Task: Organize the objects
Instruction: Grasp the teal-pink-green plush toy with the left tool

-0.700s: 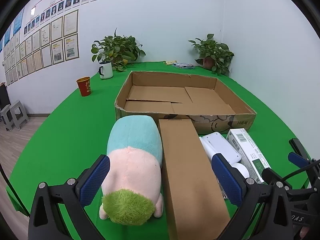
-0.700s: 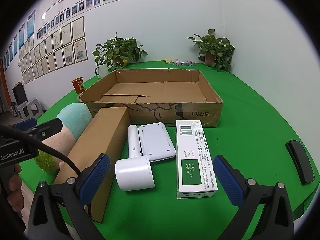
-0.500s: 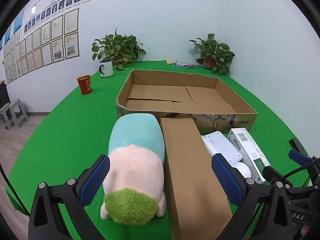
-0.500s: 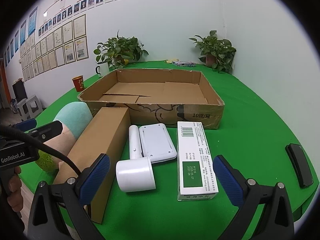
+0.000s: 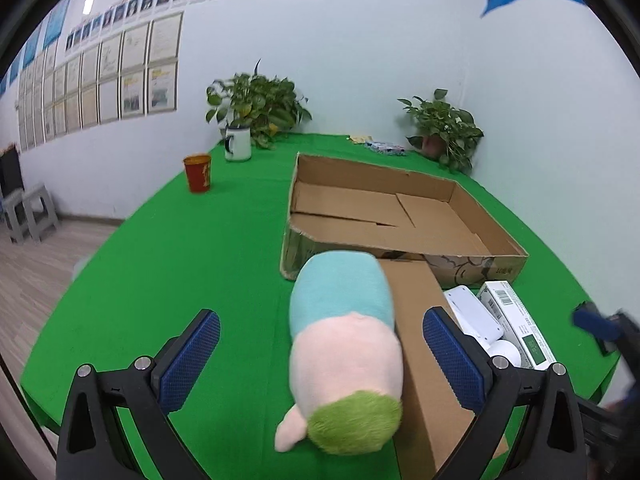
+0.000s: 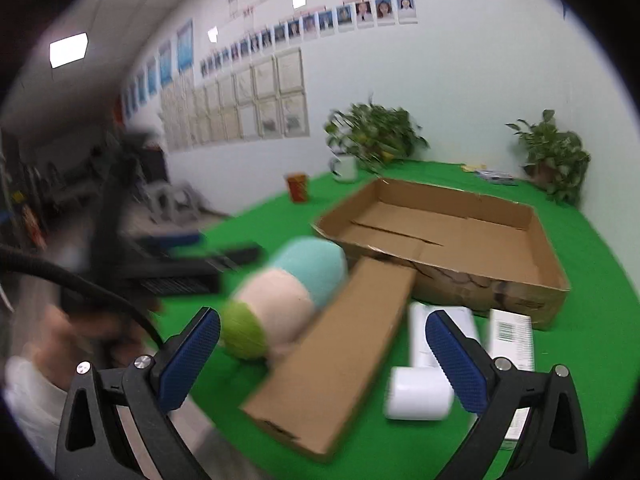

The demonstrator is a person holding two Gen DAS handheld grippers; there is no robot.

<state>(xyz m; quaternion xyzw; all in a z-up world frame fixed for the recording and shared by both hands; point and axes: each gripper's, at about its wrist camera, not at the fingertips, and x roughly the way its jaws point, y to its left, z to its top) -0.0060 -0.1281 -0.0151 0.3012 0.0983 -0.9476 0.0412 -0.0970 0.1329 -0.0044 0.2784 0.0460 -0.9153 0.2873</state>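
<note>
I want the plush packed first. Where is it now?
In the left wrist view the plush toy lies on the green table, against the left side of the long brown carton, just before the open cardboard tray.

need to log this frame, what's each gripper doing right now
Left gripper: open, holding nothing, plush toy lies between its fingers.
Right gripper: open, holding nothing.

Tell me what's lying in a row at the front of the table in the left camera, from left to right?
Plush toy → long brown box → white gadget → white and green carton. The big open cardboard tray sits behind them all.
</note>
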